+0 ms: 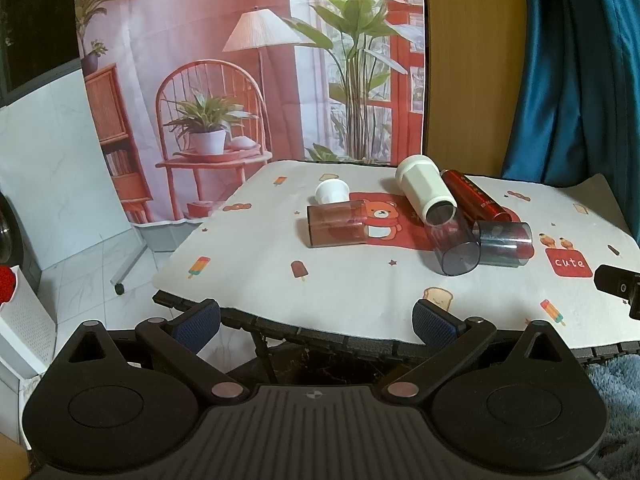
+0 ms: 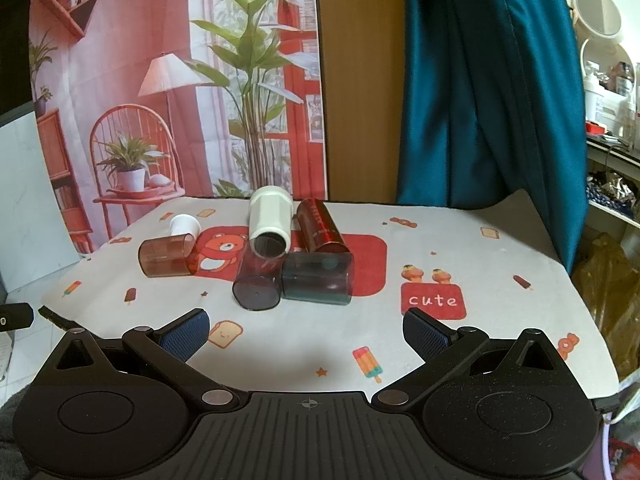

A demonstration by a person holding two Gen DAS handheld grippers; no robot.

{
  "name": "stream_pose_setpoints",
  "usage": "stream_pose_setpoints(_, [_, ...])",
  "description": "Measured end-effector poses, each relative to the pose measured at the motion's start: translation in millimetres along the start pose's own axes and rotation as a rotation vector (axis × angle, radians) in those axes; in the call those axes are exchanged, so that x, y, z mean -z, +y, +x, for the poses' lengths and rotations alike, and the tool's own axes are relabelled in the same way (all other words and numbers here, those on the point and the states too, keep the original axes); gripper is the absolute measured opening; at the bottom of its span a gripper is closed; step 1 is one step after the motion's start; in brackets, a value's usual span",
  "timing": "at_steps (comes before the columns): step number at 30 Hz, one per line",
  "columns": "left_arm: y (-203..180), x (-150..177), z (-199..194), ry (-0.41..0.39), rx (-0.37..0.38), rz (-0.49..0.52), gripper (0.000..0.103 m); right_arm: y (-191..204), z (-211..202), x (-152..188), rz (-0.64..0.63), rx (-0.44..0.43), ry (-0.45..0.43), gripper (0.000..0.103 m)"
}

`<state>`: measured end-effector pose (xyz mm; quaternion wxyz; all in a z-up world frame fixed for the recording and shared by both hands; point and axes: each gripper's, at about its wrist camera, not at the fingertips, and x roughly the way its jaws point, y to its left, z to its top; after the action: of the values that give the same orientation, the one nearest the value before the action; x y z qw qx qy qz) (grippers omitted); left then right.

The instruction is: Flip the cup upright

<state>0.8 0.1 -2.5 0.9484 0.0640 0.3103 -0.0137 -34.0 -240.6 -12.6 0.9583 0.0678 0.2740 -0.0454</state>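
Note:
Several cups lie on their sides on the printed tablecloth. A brown see-through cup lies at the left, a small white cup just behind it. A tall white cup, a dark red cup, a dark clear cup and a grey-blue clear cup lie bunched together. My left gripper is open and empty at the table's near edge. My right gripper is open and empty over the near cloth, short of the cups.
A printed backdrop hangs behind the table, a blue curtain at the right. The other gripper's tip shows at the right edge of the left wrist view. A white bin stands on the floor at left.

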Motion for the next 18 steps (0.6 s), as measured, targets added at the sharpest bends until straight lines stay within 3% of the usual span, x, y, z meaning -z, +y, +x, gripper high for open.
stream_pose_setpoints(18, [0.2, 0.7, 1.1, 0.01, -0.004, -0.006, 0.103, -1.0, 0.0, -0.4, -0.004, 0.001, 0.003, 0.103])
